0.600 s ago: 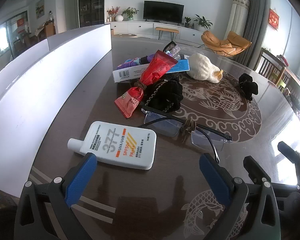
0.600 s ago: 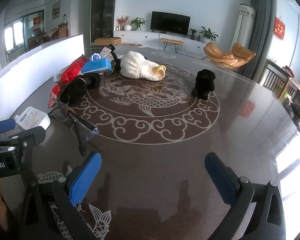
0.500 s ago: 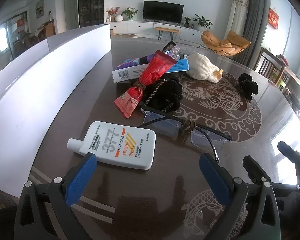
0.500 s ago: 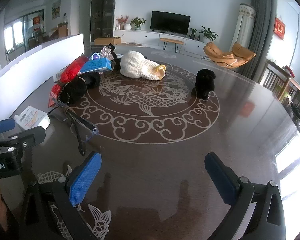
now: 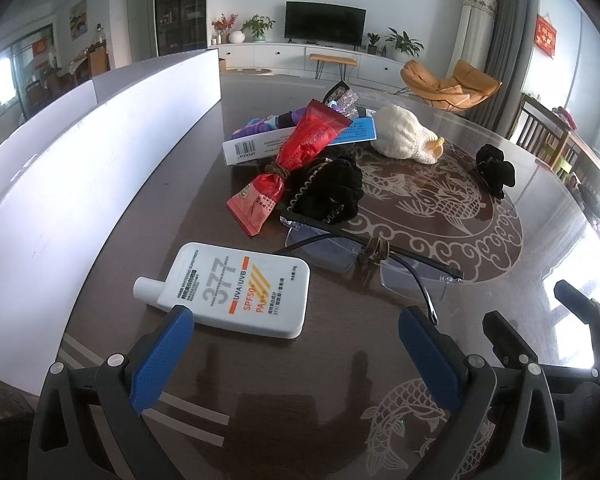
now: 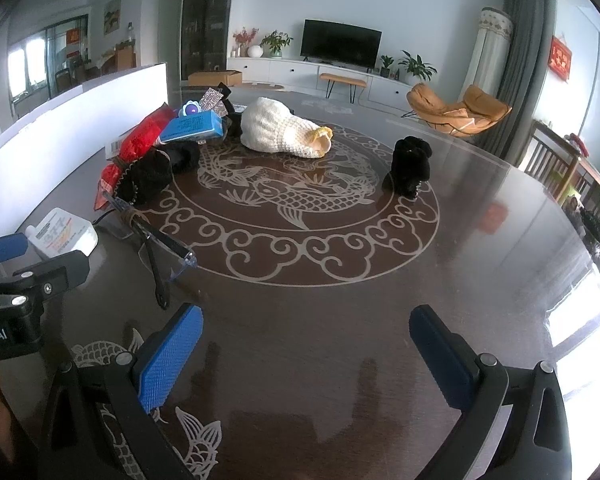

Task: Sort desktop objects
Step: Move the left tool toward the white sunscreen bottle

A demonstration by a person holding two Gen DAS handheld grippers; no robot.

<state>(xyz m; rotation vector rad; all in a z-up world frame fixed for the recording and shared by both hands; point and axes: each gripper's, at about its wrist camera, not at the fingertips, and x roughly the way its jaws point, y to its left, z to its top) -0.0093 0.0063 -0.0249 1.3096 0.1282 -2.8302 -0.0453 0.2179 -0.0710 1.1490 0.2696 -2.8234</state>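
My left gripper (image 5: 296, 320) is open and empty, just short of a flat white sunscreen bottle (image 5: 236, 290) lying on the dark table. Clear safety glasses (image 5: 364, 250) lie just right of the bottle, with a black fuzzy item (image 5: 332, 192) and a red snack packet (image 5: 296, 160) behind them. Farther back are a blue and white box (image 5: 300, 138), a cream knitted item (image 5: 404, 136) and a second black fuzzy item (image 5: 494, 170). My right gripper (image 6: 306, 326) is open and empty over bare table; the glasses (image 6: 156, 240) lie to its left.
A white board wall (image 5: 80, 152) runs along the table's left side. The round table (image 6: 340, 320) has a pale dragon and fish pattern. The left gripper's body (image 6: 24, 280) shows at the left edge of the right wrist view.
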